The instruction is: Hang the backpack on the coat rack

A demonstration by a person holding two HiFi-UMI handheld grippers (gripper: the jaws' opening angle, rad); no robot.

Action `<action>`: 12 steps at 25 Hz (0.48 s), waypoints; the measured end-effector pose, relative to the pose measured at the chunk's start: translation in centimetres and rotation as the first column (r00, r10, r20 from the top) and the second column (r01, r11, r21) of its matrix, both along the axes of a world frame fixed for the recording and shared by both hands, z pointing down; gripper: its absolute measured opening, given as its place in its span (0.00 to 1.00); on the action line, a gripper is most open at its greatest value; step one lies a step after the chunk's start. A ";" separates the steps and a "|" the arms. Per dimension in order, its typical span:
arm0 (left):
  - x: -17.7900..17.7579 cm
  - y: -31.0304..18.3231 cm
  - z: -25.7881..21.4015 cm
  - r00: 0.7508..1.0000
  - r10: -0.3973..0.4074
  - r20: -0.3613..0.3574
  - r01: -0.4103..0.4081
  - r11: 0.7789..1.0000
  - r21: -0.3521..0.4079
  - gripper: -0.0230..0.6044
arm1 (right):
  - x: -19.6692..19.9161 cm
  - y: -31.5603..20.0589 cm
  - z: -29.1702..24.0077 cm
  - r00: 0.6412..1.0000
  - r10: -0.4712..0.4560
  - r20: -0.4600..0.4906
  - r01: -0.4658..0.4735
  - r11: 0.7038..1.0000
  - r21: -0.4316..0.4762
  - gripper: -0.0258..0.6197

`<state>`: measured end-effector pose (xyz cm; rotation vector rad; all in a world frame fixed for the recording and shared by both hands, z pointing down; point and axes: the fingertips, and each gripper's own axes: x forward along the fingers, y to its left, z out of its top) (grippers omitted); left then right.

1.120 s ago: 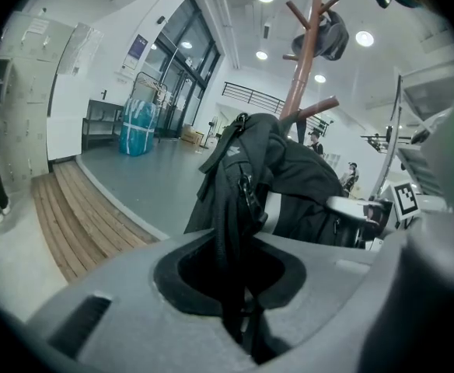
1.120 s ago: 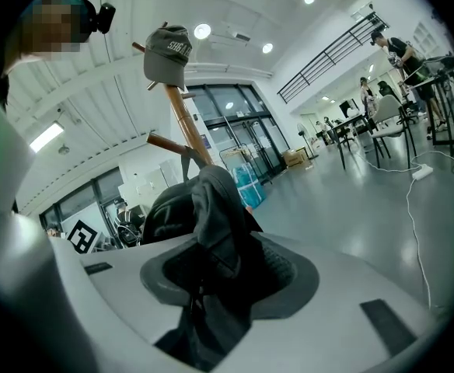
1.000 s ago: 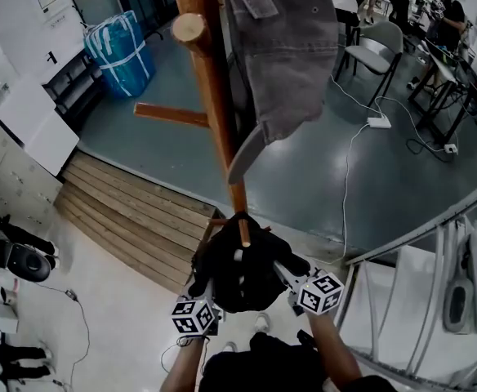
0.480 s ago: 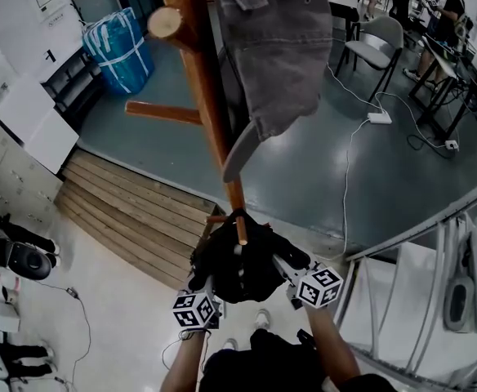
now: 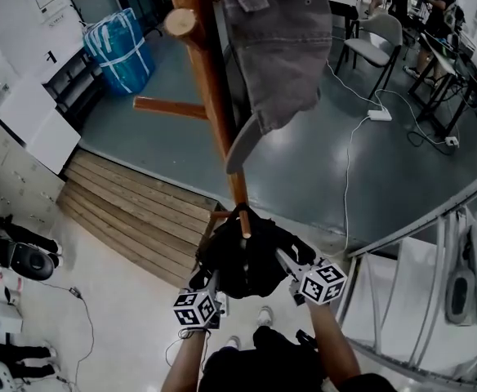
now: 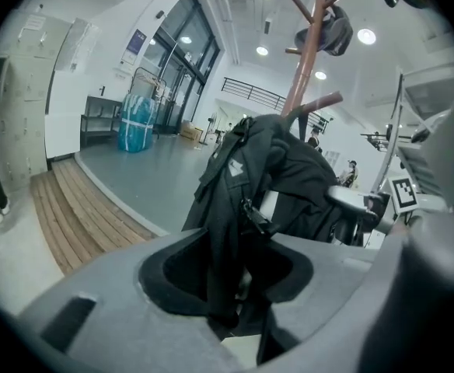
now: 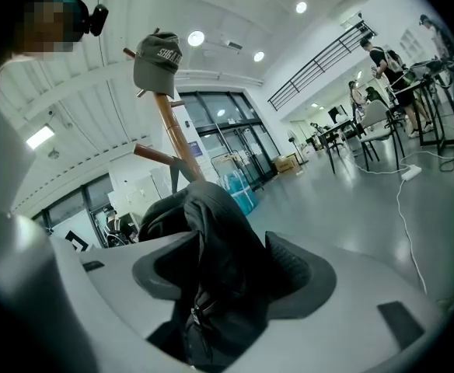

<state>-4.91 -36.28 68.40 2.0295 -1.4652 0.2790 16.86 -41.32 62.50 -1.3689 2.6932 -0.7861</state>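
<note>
The black backpack (image 5: 247, 260) hangs by its top loop from a low peg (image 5: 243, 223) of the wooden coat rack (image 5: 212, 96). A grey cap (image 5: 279, 47) hangs higher up on the same rack. My left gripper (image 5: 215, 279) is at the pack's left side and my right gripper (image 5: 284, 260) at its right. Both pairs of jaws have just been opening. In the left gripper view a black strap of the backpack (image 6: 266, 169) hangs loose between the parted jaws of the left gripper (image 6: 235, 263). The right gripper (image 7: 227, 274) stands wide, with backpack (image 7: 204, 224) fabric between its jaws and one pad bare.
Wooden planks (image 5: 132, 211) cover the floor left of the rack. A blue wrapped bundle (image 5: 120, 51) stands at the back left. A chair (image 5: 377, 47) and a power strip with its cable (image 5: 377, 121) are at the back right. A white railing (image 5: 434, 227) runs at the right.
The backpack stays hanging on the low peg. Both grippers remain at its sides, almost in the same place, and their jaws look a little wider apart.
</note>
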 end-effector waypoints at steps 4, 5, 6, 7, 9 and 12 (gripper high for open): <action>-0.3 0.5 -1.5 1.000 0.006 0.021 -0.006 0.999 0.033 0.27 | 0.5 0.9 -0.9 1.000 0.024 0.002 -0.024 1.000 0.020 0.40; -0.3 0.7 -1.7 1.000 0.008 0.019 -0.009 0.999 0.036 0.28 | 0.5 1.3 -1.1 1.000 0.029 0.003 -0.029 0.999 0.024 0.40; -0.4 0.9 -1.9 1.000 0.010 0.017 -0.010 0.999 0.039 0.28 | 0.6 1.7 -1.3 0.999 0.035 0.003 -0.035 0.999 0.027 0.40; -0.5 1.1 -2.1 1.000 0.011 0.015 -0.012 0.999 0.041 0.29 | 0.6 2.0 -1.5 0.999 0.042 0.001 -0.042 0.999 0.030 0.40; -0.9 1.5 -2.6 1.000 0.017 0.013 -0.017 0.999 0.050 0.30 | 0.6 2.7 -1.9 0.998 0.055 -0.010 -0.054 0.998 0.038 0.40; -1.5 2.4 -3.3 0.999 0.029 0.015 -0.030 0.997 0.064 0.30 | 0.5 4.0 -2.6 0.997 0.069 -0.025 -0.067 0.996 0.052 0.40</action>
